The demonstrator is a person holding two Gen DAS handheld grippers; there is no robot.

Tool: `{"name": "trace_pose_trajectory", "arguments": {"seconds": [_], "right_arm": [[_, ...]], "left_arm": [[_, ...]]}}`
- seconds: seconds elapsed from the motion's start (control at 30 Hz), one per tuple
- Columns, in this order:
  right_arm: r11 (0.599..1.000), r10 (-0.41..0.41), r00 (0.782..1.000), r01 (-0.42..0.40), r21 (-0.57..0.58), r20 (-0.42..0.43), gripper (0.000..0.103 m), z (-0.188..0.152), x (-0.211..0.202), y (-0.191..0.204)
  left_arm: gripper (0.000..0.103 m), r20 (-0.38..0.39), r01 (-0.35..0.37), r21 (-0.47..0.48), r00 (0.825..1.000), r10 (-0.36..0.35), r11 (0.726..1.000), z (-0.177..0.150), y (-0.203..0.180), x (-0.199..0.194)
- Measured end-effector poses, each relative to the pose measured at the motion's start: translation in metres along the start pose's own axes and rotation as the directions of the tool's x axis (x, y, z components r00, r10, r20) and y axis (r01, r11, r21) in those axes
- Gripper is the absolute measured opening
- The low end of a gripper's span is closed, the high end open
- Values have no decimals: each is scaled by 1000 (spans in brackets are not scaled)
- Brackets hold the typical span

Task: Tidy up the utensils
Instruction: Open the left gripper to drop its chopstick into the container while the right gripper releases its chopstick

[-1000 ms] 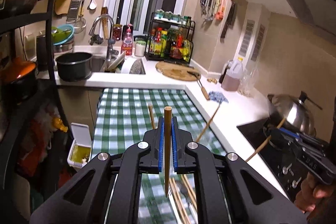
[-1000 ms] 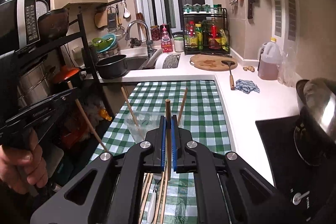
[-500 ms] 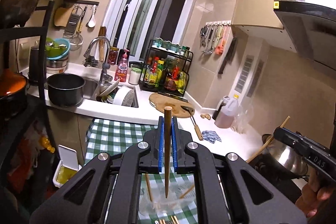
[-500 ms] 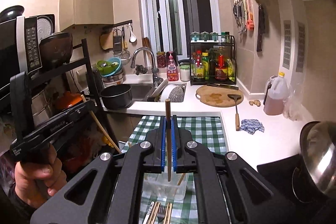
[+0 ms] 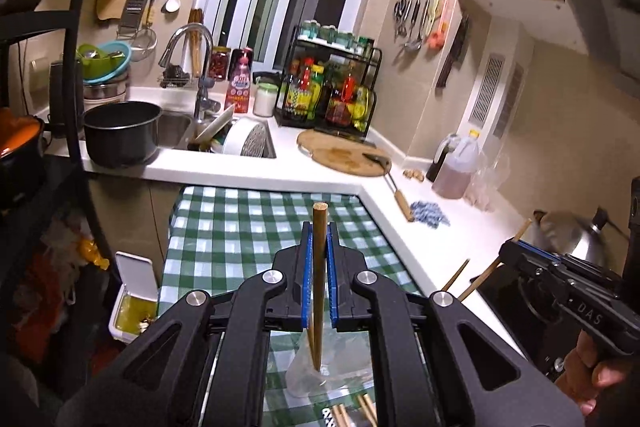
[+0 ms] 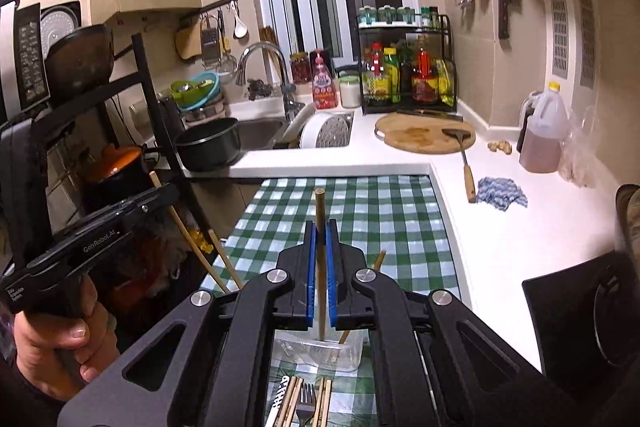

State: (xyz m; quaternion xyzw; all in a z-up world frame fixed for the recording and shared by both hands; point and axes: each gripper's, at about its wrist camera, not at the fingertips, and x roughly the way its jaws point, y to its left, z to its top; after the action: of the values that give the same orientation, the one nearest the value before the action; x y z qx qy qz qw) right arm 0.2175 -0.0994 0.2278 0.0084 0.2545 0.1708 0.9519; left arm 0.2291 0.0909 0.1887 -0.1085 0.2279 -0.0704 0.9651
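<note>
Chopstick (image 5: 319, 331) clamped upright between the narrowed blue jaws of left gripper (image 5: 319, 227); second chopstick (image 6: 320, 203) pinched likewise in right gripper (image 6: 319, 227). Against half a second before, dipped lower and closer to the clear container (image 6: 348, 351) on the checked cloth (image 6: 380, 211). Meant, probably, both sticks nearly ready to drop in. Left stick's lower tip seemingly inside the container mouth already, though hard to judge through clear plastic; right stick's tip just at the rim, near another leaning stick (image 6: 379, 259). Loose fork and chopsticks (image 6: 306, 401) lay nearer, unsorted.
</note>
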Motion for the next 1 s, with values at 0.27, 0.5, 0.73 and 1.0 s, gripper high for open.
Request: {"name": "trace_pose_trajectory", "arguments": {"seconds": [0.27, 0.5, 0.73, 1.0], "right_arm": [[1000, -10, 998, 9, -24, -57, 5, -28, 29, 5], [999, -21, 996, 18, -40, -88, 5, -39, 41, 7], [997, -52, 994, 46, -63, -100, 15, -39, 40, 10], [991, -125, 992, 125, -52, -3, 29, -21, -4, 4]], "left_arm": [[7, -41, -10, 26, 999, 11, 1000, -15, -4, 15], [7, -70, -10, 43, 997, 13, 999, -22, -6, 22], [29, -63, -17, 41, 998, 20, 999, -20, -6, 17], [33, 71, -11, 34, 997, 8, 999, -6, -11, -28]]}}
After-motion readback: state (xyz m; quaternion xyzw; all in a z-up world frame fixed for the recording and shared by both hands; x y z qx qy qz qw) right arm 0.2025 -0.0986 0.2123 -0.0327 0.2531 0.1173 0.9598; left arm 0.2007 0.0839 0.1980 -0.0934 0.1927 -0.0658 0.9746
